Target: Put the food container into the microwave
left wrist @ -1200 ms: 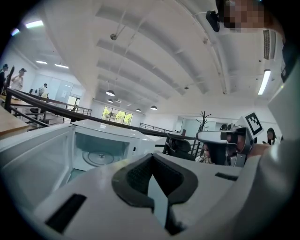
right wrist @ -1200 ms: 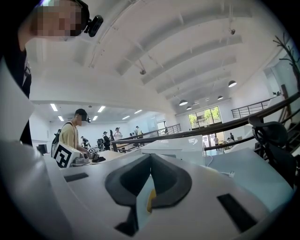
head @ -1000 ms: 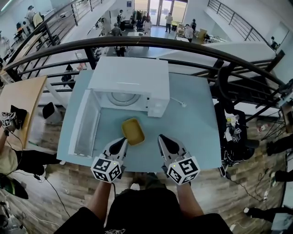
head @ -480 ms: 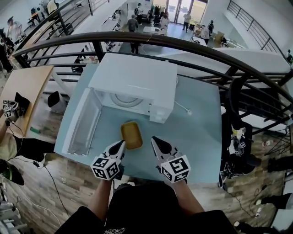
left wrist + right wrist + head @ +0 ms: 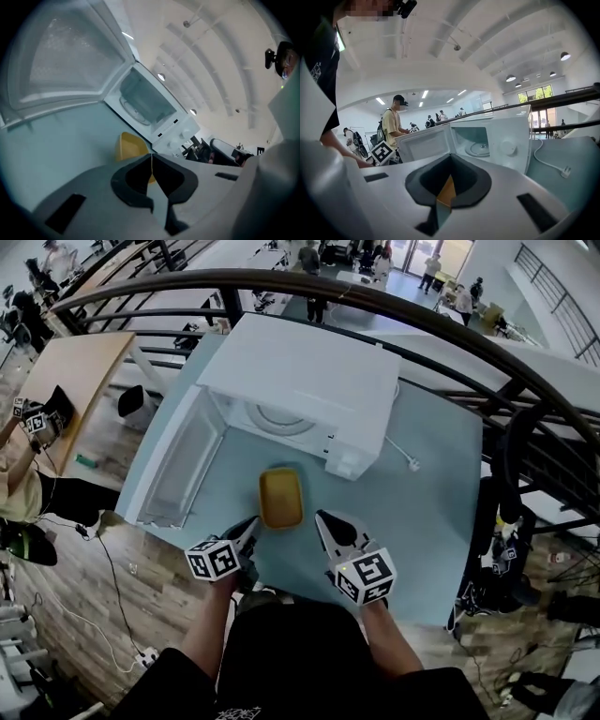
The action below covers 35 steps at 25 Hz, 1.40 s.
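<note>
The yellow food container (image 5: pixel 281 498) sits on the pale blue desk (image 5: pixel 417 521), just in front of the white microwave (image 5: pixel 309 381) and not yet inside it. The microwave's door (image 5: pixel 183 465) hangs wide open to the left, and the glass turntable (image 5: pixel 281 420) shows in the cavity. The person stands at the near edge of the desk with a gripper in each hand. The left gripper (image 5: pixel 250 525) has its jaws pressed together with nothing between them, and its tip lies just beside the container's near left corner. The right gripper (image 5: pixel 324 519) also has its jaws closed and empty, near the container's right side but apart from it. A white power cord (image 5: pixel 405 456) with its plug lies loose on the desk to the right of the microwave.
</note>
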### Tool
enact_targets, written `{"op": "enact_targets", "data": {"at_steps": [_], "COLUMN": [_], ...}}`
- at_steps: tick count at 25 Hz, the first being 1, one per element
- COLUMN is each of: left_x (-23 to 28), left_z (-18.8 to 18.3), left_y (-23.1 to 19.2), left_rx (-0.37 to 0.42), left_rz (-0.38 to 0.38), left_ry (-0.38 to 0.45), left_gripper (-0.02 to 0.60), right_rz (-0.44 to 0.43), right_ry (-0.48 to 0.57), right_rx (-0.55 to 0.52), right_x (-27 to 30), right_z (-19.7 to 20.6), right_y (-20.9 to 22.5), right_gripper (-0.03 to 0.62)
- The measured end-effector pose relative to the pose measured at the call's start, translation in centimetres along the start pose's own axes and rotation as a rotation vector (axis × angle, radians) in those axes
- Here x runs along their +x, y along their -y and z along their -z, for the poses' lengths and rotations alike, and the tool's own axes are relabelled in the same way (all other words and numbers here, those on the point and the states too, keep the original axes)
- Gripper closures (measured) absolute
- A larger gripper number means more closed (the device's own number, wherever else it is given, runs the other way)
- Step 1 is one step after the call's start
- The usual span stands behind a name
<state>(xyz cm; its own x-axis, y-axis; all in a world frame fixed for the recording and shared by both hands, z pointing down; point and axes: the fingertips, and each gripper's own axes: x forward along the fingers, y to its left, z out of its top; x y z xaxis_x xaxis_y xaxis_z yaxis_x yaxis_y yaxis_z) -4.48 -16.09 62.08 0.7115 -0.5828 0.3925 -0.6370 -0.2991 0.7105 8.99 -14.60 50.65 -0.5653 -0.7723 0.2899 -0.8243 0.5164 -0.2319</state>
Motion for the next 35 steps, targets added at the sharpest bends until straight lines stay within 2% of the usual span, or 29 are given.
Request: {"op": "enact_targets", "data": {"at_steps": [9, 13, 17, 35], "left_x": [0.3, 1.3, 2.1, 3.6], "left_z": [2.1, 1.9, 2.2, 3.0], "left_y": [-3.9, -4.3, -5.2, -6.7], "left_rx": [-0.164, -0.247, -0.311, -0.426], "left_rz": [-0.057, -0.036, -0.022, -0.004], "left_ry": [0.035, 0.061, 0.082, 0.069], "left_gripper": [0.572, 0.564, 0.522, 0.514], "right_rz": [-0.075, -0.090, -0.088, -0.090], "right_ry": [-0.062, -0.077, -0.099, -0.147], "right_rx": [0.039, 0.043, 0.044, 0.062], "right_x": [1.5, 2.3, 2.6, 3.6], "right_z": [3.2, 3.7, 4.5, 6.3], "right_y": [-0.6, -0.4, 0.3, 0.8], "right_gripper": [0.589, 0.589, 0.589, 0.589]}}
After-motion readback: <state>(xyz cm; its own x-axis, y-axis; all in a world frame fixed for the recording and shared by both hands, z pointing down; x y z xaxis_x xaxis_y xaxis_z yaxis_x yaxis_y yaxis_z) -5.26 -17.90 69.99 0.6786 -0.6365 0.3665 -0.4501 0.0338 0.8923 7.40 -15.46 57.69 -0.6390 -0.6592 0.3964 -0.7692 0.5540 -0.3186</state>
